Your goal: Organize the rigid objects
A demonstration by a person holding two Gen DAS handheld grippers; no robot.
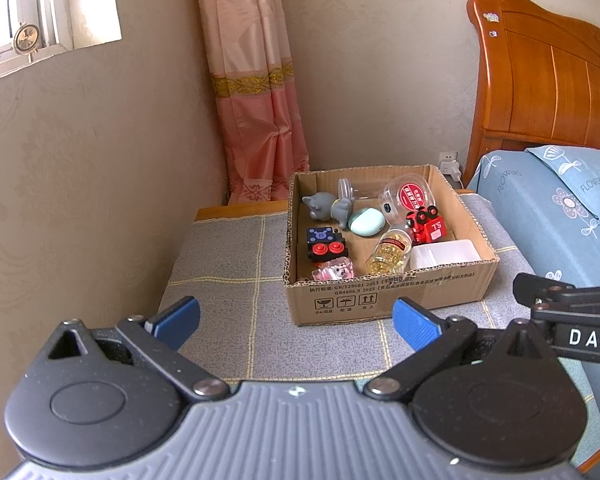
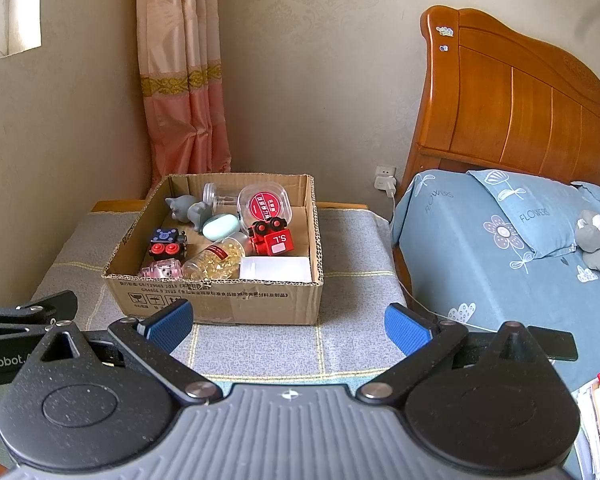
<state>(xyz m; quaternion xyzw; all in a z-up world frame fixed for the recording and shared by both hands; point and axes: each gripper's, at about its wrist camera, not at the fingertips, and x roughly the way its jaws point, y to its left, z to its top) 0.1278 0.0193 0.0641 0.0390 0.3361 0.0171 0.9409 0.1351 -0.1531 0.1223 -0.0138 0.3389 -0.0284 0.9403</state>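
An open cardboard box (image 1: 384,300) (image 2: 220,300) stands on a grey checked table cloth (image 1: 228,264) (image 2: 352,252). In it lie a grey elephant toy (image 1: 326,208) (image 2: 190,208), a mint oval case (image 1: 366,222) (image 2: 220,226), a black toy train (image 1: 326,246) (image 2: 168,244), a red toy truck (image 1: 426,224) (image 2: 272,236), a capsule bottle (image 1: 390,252) (image 2: 216,260), a clear red-lidded jar (image 1: 408,196) (image 2: 264,204), a pink toy (image 1: 336,272) (image 2: 162,270) and a white box (image 1: 446,254) (image 2: 276,270). My left gripper (image 1: 296,320) and right gripper (image 2: 288,324) are open and empty, in front of the box.
A bed with blue floral bedding (image 2: 500,248) and wooden headboard (image 2: 512,112) stands right of the table. A pink curtain (image 1: 256,100) hangs behind. A charger sits in the wall socket (image 2: 386,180). A grey plush (image 2: 594,240) lies on the bed. A dark phone (image 2: 552,342) lies near the right gripper.
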